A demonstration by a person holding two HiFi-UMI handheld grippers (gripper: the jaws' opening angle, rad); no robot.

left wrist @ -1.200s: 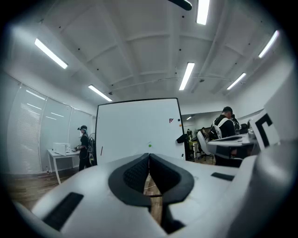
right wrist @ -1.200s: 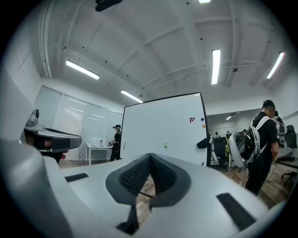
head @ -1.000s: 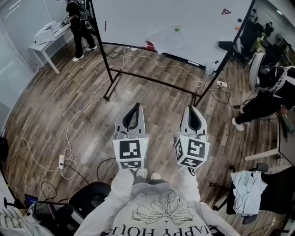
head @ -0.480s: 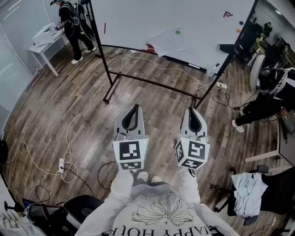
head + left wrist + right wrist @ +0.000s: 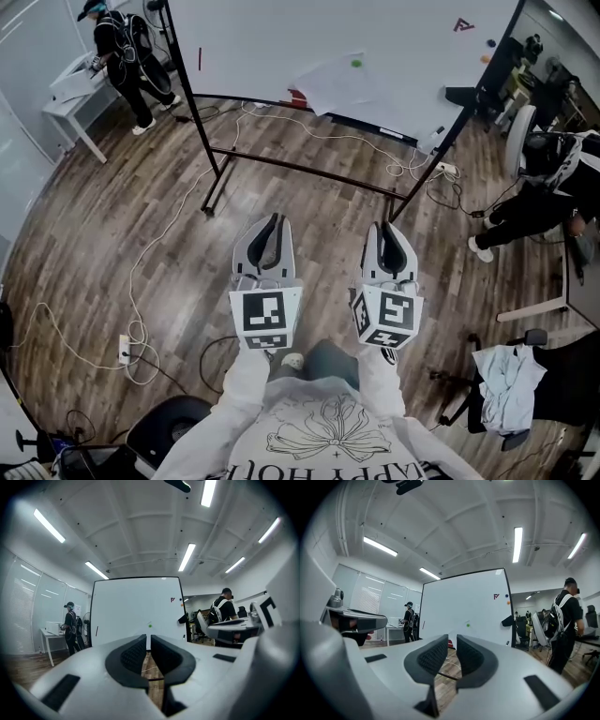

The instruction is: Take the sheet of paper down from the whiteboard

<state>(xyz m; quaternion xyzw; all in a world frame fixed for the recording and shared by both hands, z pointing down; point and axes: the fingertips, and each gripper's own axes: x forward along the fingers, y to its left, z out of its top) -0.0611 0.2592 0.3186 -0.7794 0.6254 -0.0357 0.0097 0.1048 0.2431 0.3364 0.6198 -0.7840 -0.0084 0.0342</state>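
The white sheet of paper (image 5: 349, 86) hangs on the whiteboard (image 5: 281, 37), pinned by a green magnet (image 5: 356, 64), and its lower part reaches below the board's edge. Both grippers are held level over the wooden floor, well short of the board. My left gripper (image 5: 273, 218) is shut with nothing in it. The jaws of my right gripper (image 5: 385, 226) are opening, with a narrow gap and nothing between them. In the left gripper view the magnet (image 5: 150, 626) shows just above the closed left gripper (image 5: 148, 637). The right gripper view shows the paper (image 5: 460, 631) beyond the right gripper (image 5: 452, 638).
The board's dark stand has a low crossbar (image 5: 300, 169) and feet on the floor, with white cables (image 5: 169, 234) trailing around it. A person (image 5: 117, 47) stands by a white table (image 5: 66, 89) far left. Another person (image 5: 553, 187) sits at right. A chair with cloth (image 5: 506, 384) is near right.
The grippers and the camera have come a little closer to the whiteboard. The person at the far left has stepped further left.
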